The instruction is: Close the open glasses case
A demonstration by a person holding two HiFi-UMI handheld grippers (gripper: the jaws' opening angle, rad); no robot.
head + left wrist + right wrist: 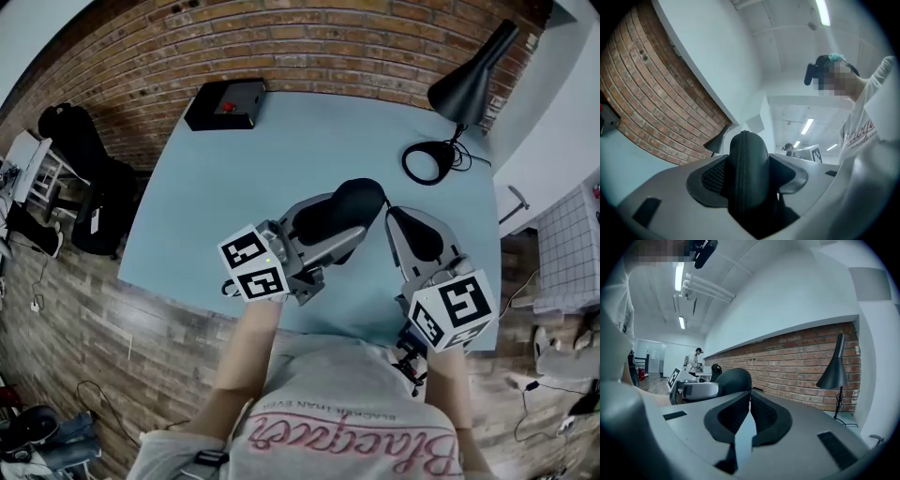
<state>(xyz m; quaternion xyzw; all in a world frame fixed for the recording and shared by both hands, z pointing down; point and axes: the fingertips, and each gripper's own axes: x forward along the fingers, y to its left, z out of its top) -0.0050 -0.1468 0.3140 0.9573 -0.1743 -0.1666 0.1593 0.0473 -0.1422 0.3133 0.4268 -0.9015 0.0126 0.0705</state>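
Case [749, 168], black with a zip seam down the middle, clamped upright between the jaws of the left gripper [345, 223], held above the near part of the pale blue table [216, 206]; right gripper [750, 398] just beside it, jaws drawn together at the tips, nothing between them; black lamp [469, 80] at the far corner.

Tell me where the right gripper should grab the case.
Probably the free rounded end of the case, beyond the left gripper, which clamps the near end. Come in from the right, with one jaw on each side of the zip seam, so the squeeze presses the halves together. The right gripper is shut, so open it first.
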